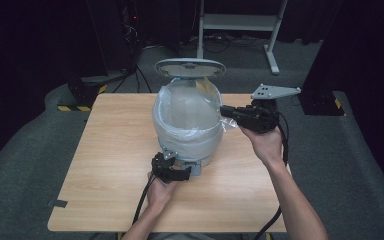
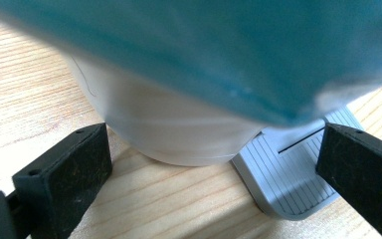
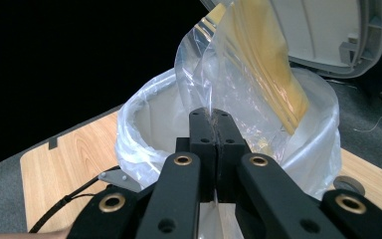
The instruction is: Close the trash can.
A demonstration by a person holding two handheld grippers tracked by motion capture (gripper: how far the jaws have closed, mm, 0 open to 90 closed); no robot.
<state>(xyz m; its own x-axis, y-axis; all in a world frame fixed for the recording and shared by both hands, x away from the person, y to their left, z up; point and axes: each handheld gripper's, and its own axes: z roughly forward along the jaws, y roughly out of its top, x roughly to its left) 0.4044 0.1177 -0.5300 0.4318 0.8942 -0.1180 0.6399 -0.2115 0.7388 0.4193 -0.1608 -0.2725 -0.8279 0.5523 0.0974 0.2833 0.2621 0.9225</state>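
Right gripper view, right claw (image 3: 214, 117) pinching bag edge (image 3: 206, 74), left claw (image 2: 204, 164) spread at bin base (image 2: 179, 134)

My right tool (image 3: 214, 117) has its jaws pressed together on the clear plastic liner (image 3: 219, 74), pulling a fold up ahead of me. Beyond the tool sits the white bin (image 3: 144, 119) on the bench (image 3: 64, 164), its lid (image 3: 328, 35) raised at upper right.

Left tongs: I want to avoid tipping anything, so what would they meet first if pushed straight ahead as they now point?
Probably the bin's white base. The left tongs stand open just short of it, with the grey pedal by the right-hand jaw. Depth is hard to judge; the pedal might touch first.
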